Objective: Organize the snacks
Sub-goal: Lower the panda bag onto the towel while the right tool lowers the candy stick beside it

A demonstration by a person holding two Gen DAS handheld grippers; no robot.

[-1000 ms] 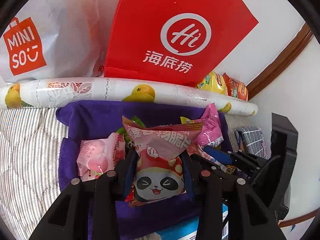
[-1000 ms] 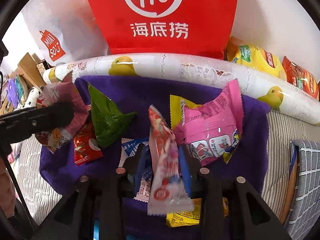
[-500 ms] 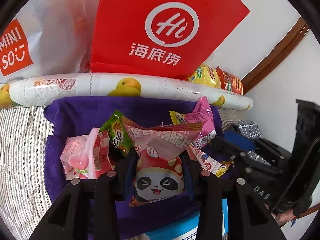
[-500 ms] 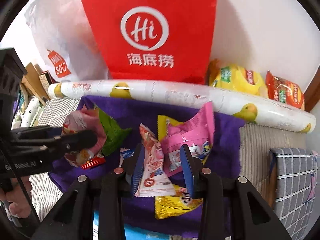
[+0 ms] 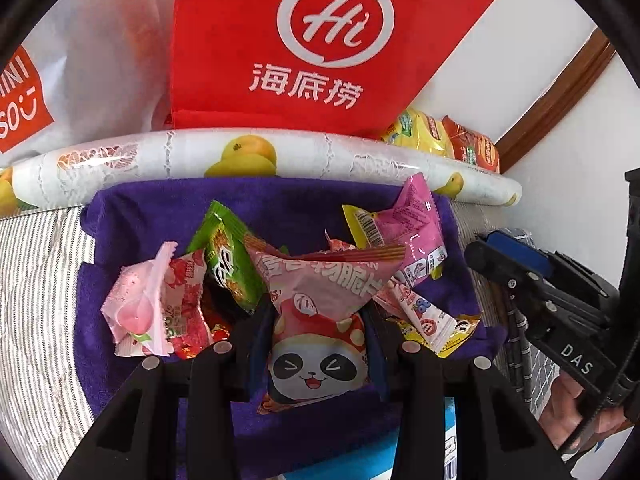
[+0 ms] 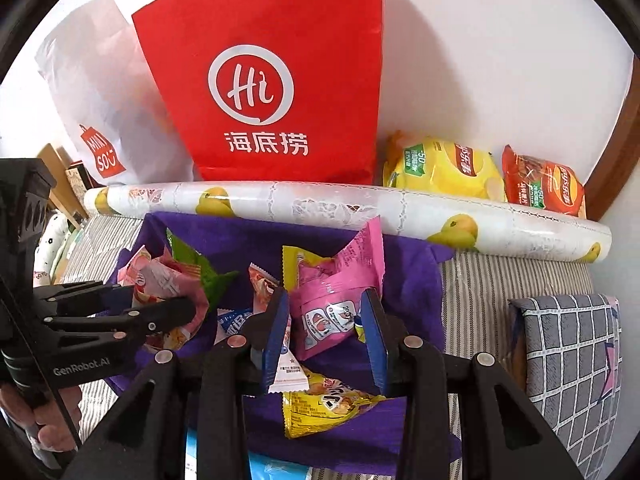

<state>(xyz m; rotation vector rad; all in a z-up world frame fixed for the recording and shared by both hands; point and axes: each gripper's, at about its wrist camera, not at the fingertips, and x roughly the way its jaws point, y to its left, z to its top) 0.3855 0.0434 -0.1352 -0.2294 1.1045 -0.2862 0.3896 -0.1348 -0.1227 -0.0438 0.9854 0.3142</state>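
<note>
Several snack packets lie on a purple towel (image 6: 248,236). My left gripper (image 5: 316,320) is shut on a pink panda packet (image 5: 316,360) and holds it just above the towel. Beside it lie a green packet (image 5: 228,256) and a pale pink peach packet (image 5: 136,308). My right gripper (image 6: 326,320) hangs above the towel, jaws a little apart with nothing gripped. Through its gap I see a bright pink packet (image 6: 332,288) lying below. A long strip packet (image 6: 262,284) rests by its left finger, over a yellow packet (image 6: 324,404). In the left wrist view the right gripper (image 5: 492,252) is empty.
Behind the towel lies a fruit-printed roll (image 6: 340,204). A red paper bag (image 6: 260,80) and a white Miniso bag (image 6: 100,92) stand against the wall, beside yellow (image 6: 440,168) and orange (image 6: 544,184) chip bags. A checked cushion (image 6: 568,344) is on the right.
The right gripper has let go of the long strip packet, which now lies on the towel, and has risen. The left gripper keeps the panda packet.
</note>
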